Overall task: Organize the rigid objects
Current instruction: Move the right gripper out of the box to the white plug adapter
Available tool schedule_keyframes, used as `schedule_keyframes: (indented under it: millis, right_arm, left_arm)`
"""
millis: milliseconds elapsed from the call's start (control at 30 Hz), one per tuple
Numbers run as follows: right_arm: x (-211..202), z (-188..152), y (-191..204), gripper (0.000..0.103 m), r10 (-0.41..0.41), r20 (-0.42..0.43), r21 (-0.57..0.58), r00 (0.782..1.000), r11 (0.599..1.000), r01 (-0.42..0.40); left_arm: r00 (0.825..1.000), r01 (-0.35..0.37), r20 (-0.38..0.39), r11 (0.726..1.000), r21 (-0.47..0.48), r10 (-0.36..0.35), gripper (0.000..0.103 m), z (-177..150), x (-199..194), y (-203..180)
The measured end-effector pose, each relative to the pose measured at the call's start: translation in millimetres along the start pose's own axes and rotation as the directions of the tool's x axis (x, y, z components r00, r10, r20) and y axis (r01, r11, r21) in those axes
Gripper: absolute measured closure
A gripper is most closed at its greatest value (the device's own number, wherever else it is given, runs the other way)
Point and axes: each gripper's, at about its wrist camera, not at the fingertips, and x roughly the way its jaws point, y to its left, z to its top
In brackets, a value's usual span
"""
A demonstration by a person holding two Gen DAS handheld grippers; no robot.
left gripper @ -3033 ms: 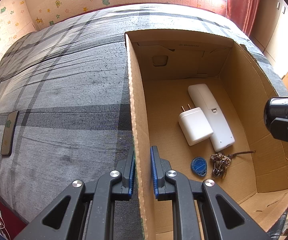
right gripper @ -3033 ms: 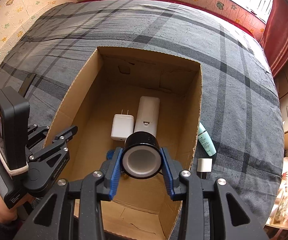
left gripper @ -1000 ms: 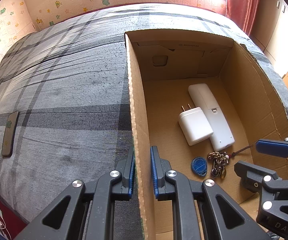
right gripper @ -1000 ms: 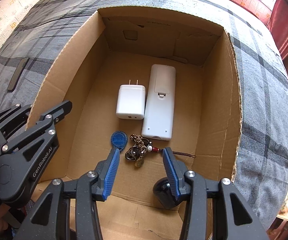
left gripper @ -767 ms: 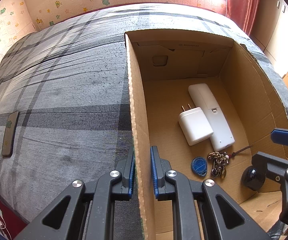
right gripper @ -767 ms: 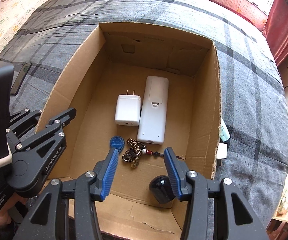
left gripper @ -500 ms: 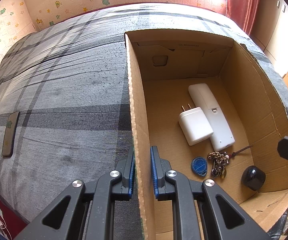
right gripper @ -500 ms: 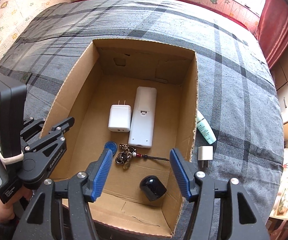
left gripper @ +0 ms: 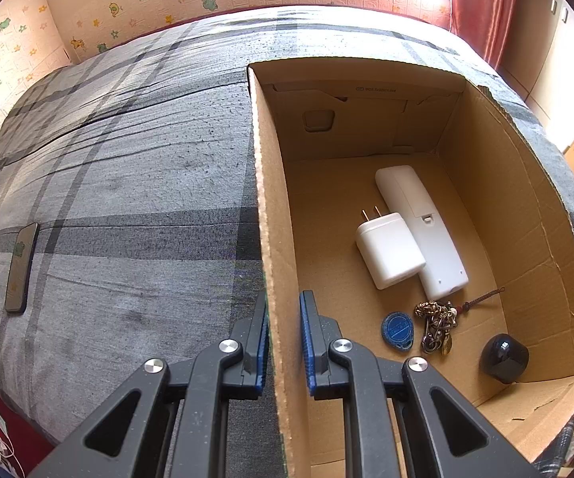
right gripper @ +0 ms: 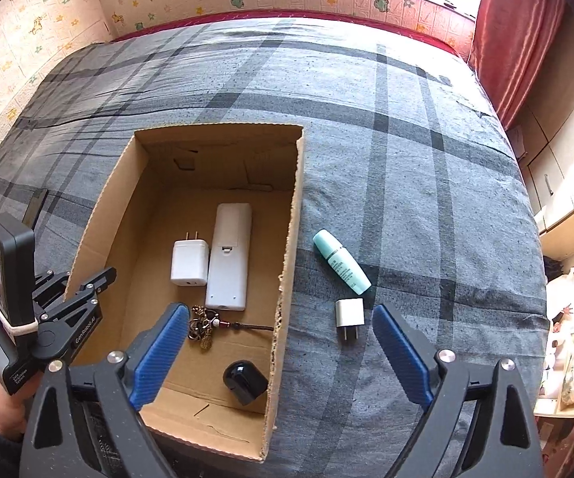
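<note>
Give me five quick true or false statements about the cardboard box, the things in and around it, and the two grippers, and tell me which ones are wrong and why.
1. The left gripper clamps the cardboard box by its left wall. True.
2. The right gripper holds the black cap. False: it is open and empty; the cap lies on the box floor.
3. The teal bottle lies inside the box. False: it lies on the bedspread, right of the box.
4. The white charger lies beside the white remote in the box. True.
5. The small white plug is in the box. False: it lies outside, near the teal bottle.
</note>
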Motion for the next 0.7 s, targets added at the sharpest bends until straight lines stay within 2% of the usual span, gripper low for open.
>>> schedule_keyframes:
  millis: [267,700]
  right_arm:
    - [4,-2,-32,0.001,-0.044,0.018,0.017,0.999,0.999,0.044]
    - [40,-21,-78,0.0,-0.05,-0.018,0.08,0.999,0.995,0.052]
  left_arm:
    - [1.0,0.0,-0.001,1.0,0.0,0.0,0.088,0,0,0]
    - [1.0,-0.001,-0.001,1.0,-0.003,0.001,0.088,0,0,-1]
